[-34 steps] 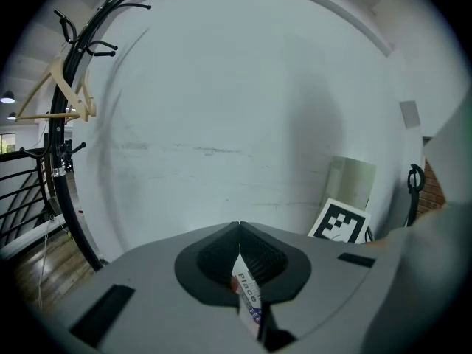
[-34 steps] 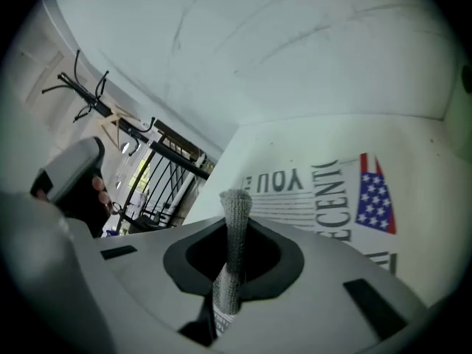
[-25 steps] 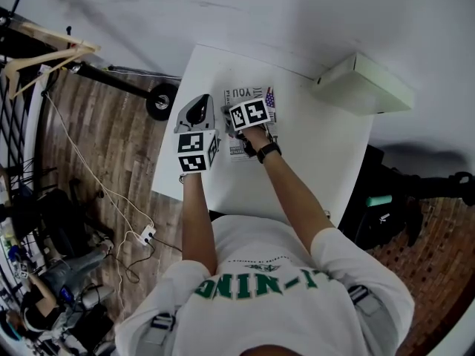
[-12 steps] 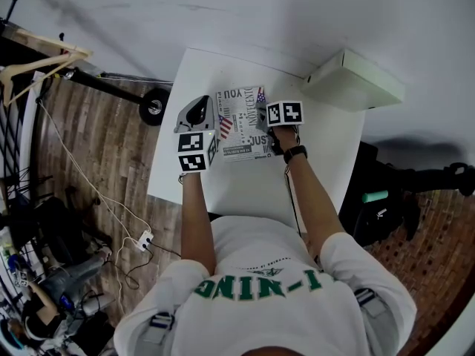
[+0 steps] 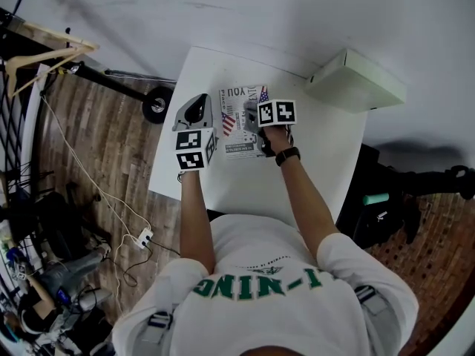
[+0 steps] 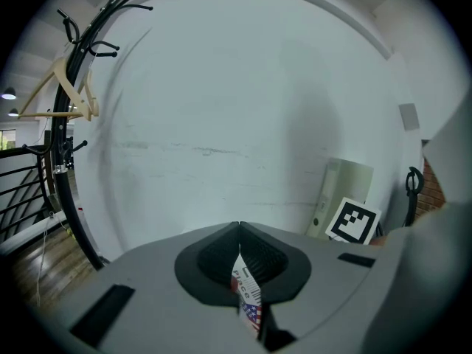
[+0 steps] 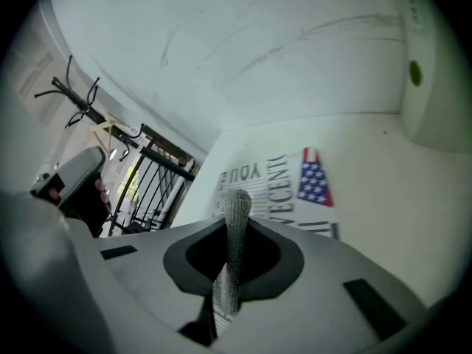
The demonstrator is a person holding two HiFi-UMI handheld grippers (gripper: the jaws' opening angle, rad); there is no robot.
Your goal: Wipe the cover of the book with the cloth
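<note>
A book (image 5: 236,133) with a newspaper-print cover and a flag lies on the white table (image 5: 319,147). My left gripper (image 5: 203,111) is at the book's left edge and shut on it. The printed cover (image 6: 248,292) shows pinched between the left gripper's (image 6: 242,271) jaws. My right gripper (image 5: 254,116) hovers over the cover's right half, shut on a grey mesh cloth (image 7: 233,234). The cloth stands up between the right gripper's (image 7: 234,231) jaws, with the book (image 7: 295,190) just beyond. In the head view the cloth is mostly hidden by the gripper.
A flat beige box (image 5: 356,80) sits at the table's far right corner against the wall. Left of the table are a coat rack with hangers (image 5: 44,58), a black wheel (image 5: 158,104) and cables on the wooden floor.
My right gripper swept the cloth from the cover's middle to its right side, then came back a little to the left. The left gripper kept its hold on the book's edge.
</note>
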